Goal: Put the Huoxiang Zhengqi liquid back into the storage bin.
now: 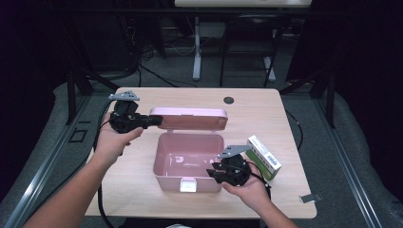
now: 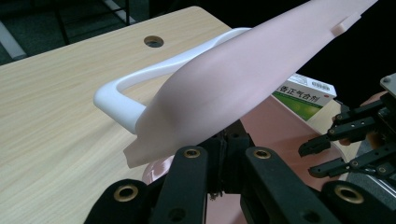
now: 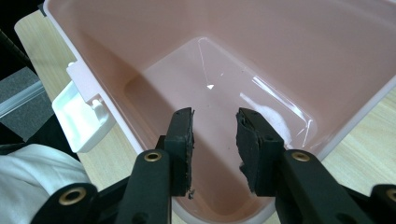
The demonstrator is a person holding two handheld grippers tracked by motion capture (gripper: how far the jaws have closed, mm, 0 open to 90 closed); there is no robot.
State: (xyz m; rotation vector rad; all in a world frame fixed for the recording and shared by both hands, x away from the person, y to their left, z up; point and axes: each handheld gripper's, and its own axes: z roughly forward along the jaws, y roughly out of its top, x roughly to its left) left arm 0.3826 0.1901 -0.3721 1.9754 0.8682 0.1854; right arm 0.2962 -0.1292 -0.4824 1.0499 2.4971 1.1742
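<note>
High view: pink box sat open at tabletop centre. Left gripper, at 9 o'clock from the lid, had its jaws clamped on the lid's edge, holding it raised. Right gripper hovered at the box's 4 o'clock corner, jaws half open and empty above the bare interior. Green-and-white carton lay at 3 o'clock, just beside the box. Judged step: holding the box open for loading. Next move likely calls for the right gripper to swing to the carton and grip it.
</note>
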